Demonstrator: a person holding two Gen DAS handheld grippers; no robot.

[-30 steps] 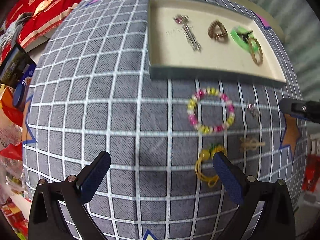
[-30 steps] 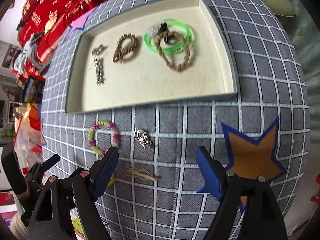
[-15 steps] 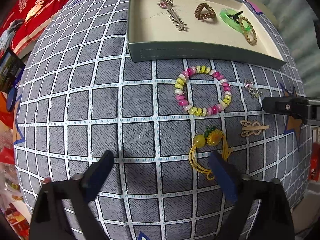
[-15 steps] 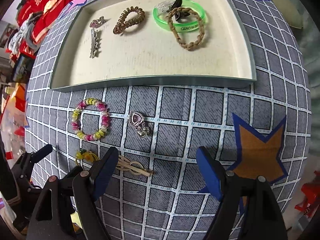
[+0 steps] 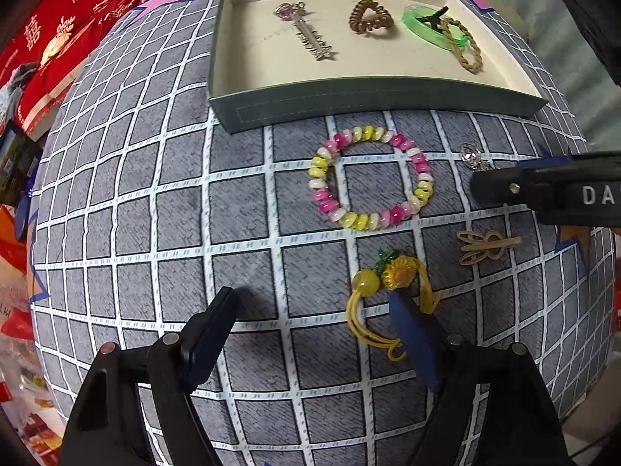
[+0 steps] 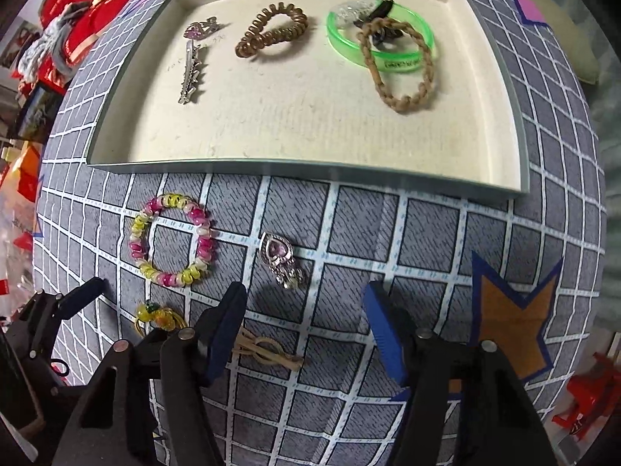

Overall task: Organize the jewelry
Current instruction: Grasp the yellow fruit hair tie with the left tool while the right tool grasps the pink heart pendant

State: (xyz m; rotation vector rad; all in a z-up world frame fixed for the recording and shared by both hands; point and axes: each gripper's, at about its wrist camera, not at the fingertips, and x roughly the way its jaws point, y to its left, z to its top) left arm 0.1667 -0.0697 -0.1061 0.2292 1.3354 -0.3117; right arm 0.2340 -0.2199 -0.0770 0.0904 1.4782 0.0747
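A cream-lined tray (image 5: 380, 93) (image 6: 310, 163) at the back holds a silver hair clip (image 5: 306, 33), a brown coil hair tie (image 5: 368, 17), a green bangle (image 5: 431, 31) and a braided tan loop (image 6: 399, 66). On the checked cloth lie a pink-yellow bead bracelet (image 5: 368, 178) (image 6: 170, 239), a heart pendant (image 6: 279, 258) (image 5: 471, 155), a yellow flower cord charm (image 5: 392, 287) (image 6: 155, 316) and a gold clip (image 5: 487, 246) (image 6: 268, 351). My left gripper (image 5: 314, 305) is open, low, its right finger over the charm's cord. My right gripper (image 6: 306, 303) is open, just in front of the pendant.
The checked grey cloth (image 5: 155, 194) covers a rounded table with star patches (image 6: 512, 318). Red printed packets (image 5: 58, 39) and clutter lie off the left edge. The right gripper's finger (image 5: 543, 190) reaches in from the right in the left wrist view.
Both grippers have moved forward and lower toward the cloth. The left has closed in on the flower charm, the right on the heart pendant. Both stay open; no jewelry has moved.
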